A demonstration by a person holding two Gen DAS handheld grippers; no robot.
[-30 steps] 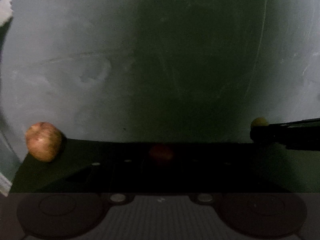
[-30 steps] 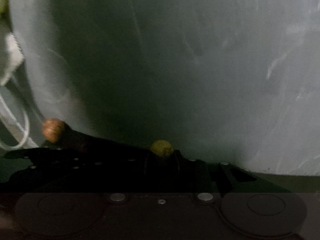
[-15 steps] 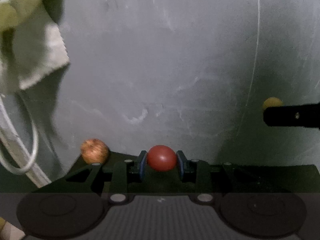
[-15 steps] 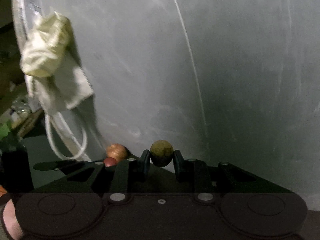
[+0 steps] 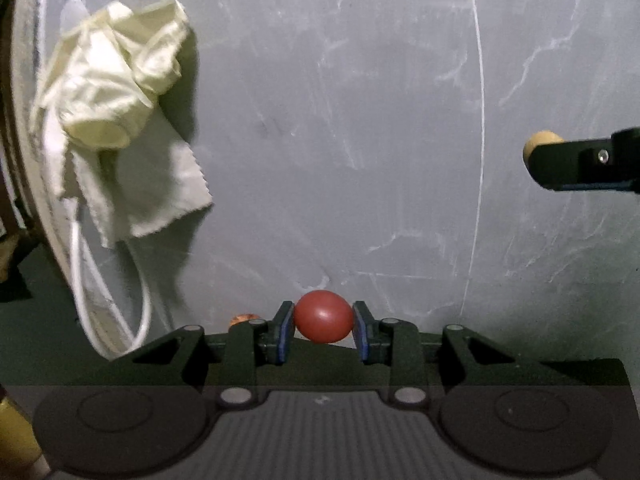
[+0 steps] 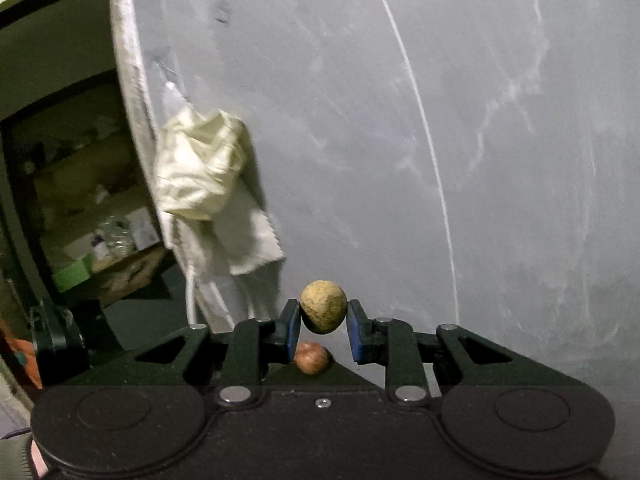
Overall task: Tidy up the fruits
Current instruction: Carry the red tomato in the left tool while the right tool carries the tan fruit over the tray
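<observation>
Behind left gripper [image 5: 323, 332] body: brownish fruit [image 5: 243, 318] (mostly hidden).

The red fruit [image 5: 323, 317] is looking smooth and glossy; the yellow fruit [image 6: 323, 306] is looking matt and rough; the cloth [image 5: 116, 120] is hanging crumpled against the scuffed grey wall [image 5: 340, 140].

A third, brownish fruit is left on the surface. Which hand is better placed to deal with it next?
Neither can yet: the left gripper is shut on a red fruit, the right gripper on a yellow fruit. Once free, probably the right: the brown fruit lies just below its jaws.
</observation>
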